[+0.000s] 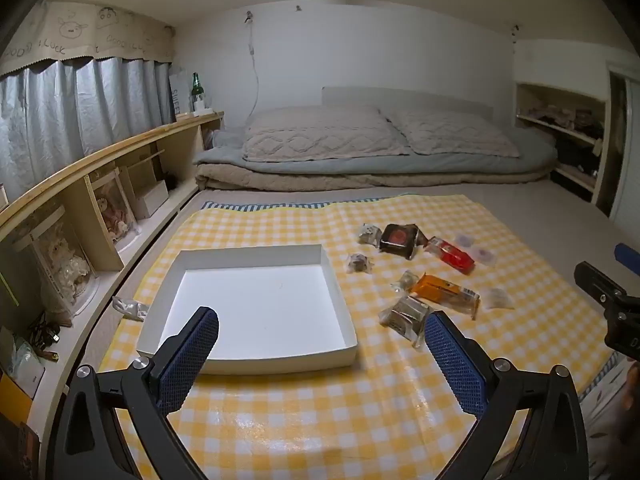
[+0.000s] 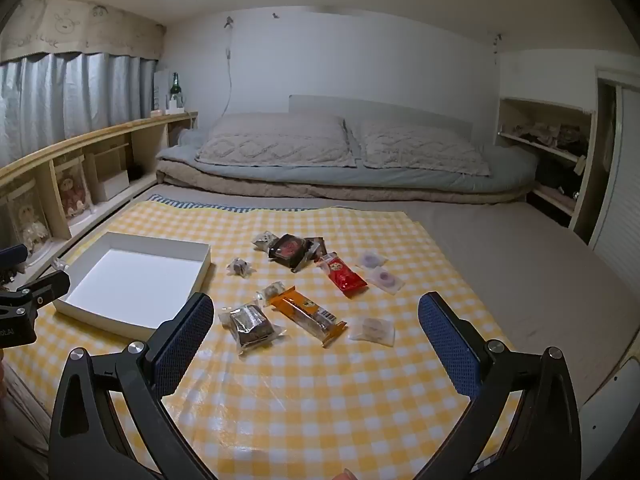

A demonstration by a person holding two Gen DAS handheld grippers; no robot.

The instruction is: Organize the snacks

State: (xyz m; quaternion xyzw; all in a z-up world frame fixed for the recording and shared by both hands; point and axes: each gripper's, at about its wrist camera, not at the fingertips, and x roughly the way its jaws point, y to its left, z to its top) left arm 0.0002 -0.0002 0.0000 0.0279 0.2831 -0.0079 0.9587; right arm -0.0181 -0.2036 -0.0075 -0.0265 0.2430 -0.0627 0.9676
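Bedding and two pillows fill the far end of this low room, with a wooden shelf (image 1: 100, 168) running down one side and bare grey mattress (image 2: 520, 264) on the other; between them lies the yellow checked cloth (image 2: 320, 400) that serves as the work surface. On it sits the white shallow box (image 1: 256, 304), the largest thing there, and it holds nothing, so by my reading the sorting has not begun and every snack is left to move. The snacks lie loose in a scatter just beside the box's open side: a dark square pack (image 2: 290, 250), a red packet (image 2: 346, 278), an orange bar (image 2: 308, 312), a clear-wrapped brownie (image 2: 252, 324), a pale flat wafer pack (image 2: 372, 330), two round purple-centred sweets (image 2: 380, 274) and a few small wrapped pieces (image 2: 240, 267). One silvery wrapper (image 1: 130, 308) lies off the cloth's edge by the shelf, apart from the rest. Free cloth is plentiful in front of both tools, and the box's low walls look easy to clear from above; the tight spots are the shelf close behind the box and the overlapping packs at the far cluster. Left gripper (image 1: 320, 344) hangs over the box's near edge, jaws spread wide and holding nothing; right gripper (image 2: 316, 332) hovers above the nearest snacks, equally wide and bare.
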